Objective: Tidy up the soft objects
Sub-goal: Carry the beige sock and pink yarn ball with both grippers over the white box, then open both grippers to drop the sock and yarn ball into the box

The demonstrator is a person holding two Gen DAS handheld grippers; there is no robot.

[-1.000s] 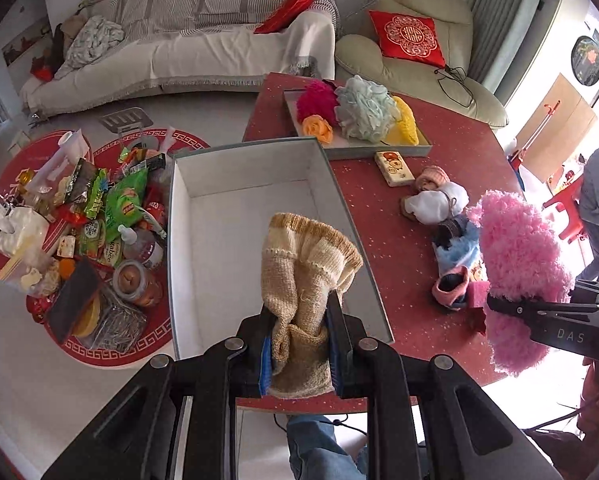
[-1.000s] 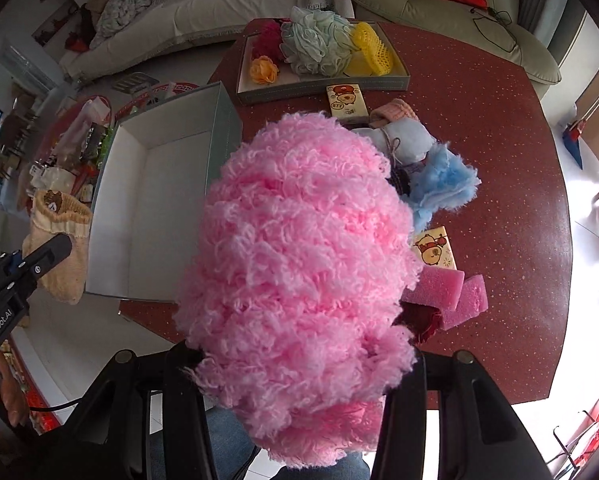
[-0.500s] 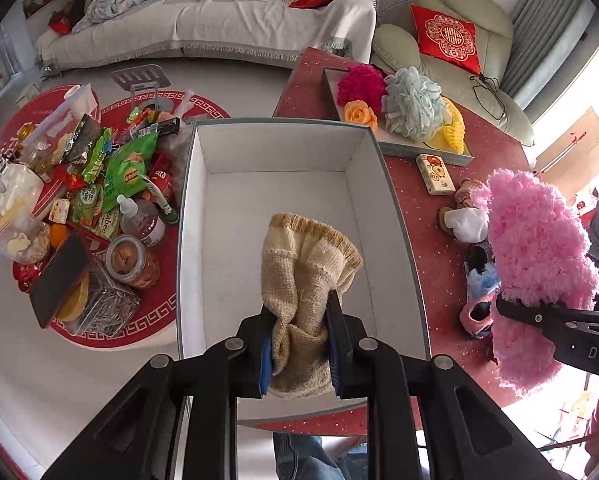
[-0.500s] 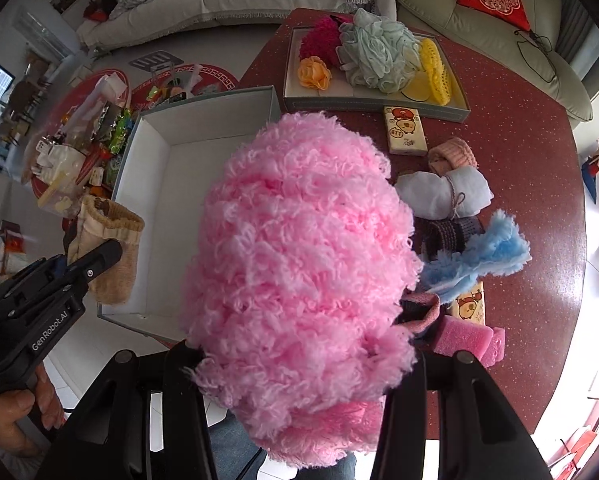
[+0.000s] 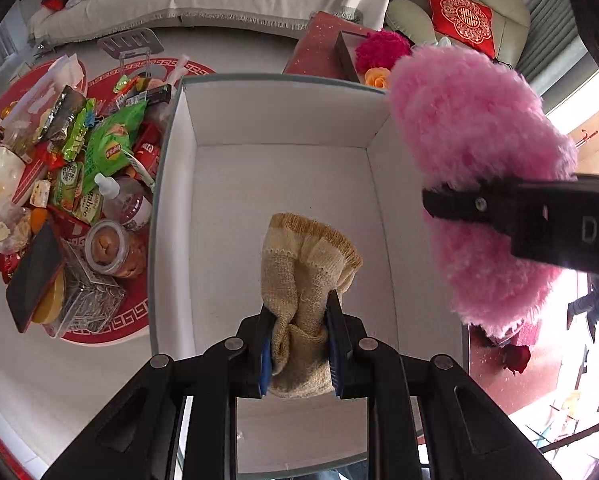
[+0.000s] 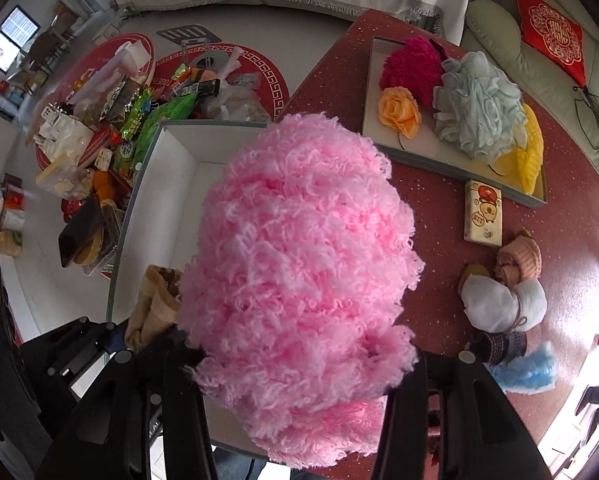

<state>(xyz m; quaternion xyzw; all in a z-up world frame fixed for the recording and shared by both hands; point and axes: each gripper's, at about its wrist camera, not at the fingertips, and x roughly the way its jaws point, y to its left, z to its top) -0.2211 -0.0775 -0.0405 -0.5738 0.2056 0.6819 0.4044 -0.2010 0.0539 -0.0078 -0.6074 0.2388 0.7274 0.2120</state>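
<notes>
From your left wrist view, the left gripper [image 5: 299,344] has its jaws closed tight on the bunched lower part of a tan knitted sock [image 5: 305,276]; its cuff flops free above the floor of the white box [image 5: 283,176], nearer the front wall; it is light and limp, so a pinch on the gathered middle suits it; expect it to slump when let go. The pink fluffy ball [image 5: 471,152] hangs over the box's right wall, pinched by the right gripper [image 5: 539,216].

From your right wrist view, the right gripper [image 6: 299,368] has its jaws pressed into the pink fluffy ball [image 6: 299,260], hiding the tips; it looks airy and squashy, so grip deep through the fibres; other soft things lie on the counter [image 6: 439,216] and in the tray [image 6: 455,168] at its far edge.
</notes>
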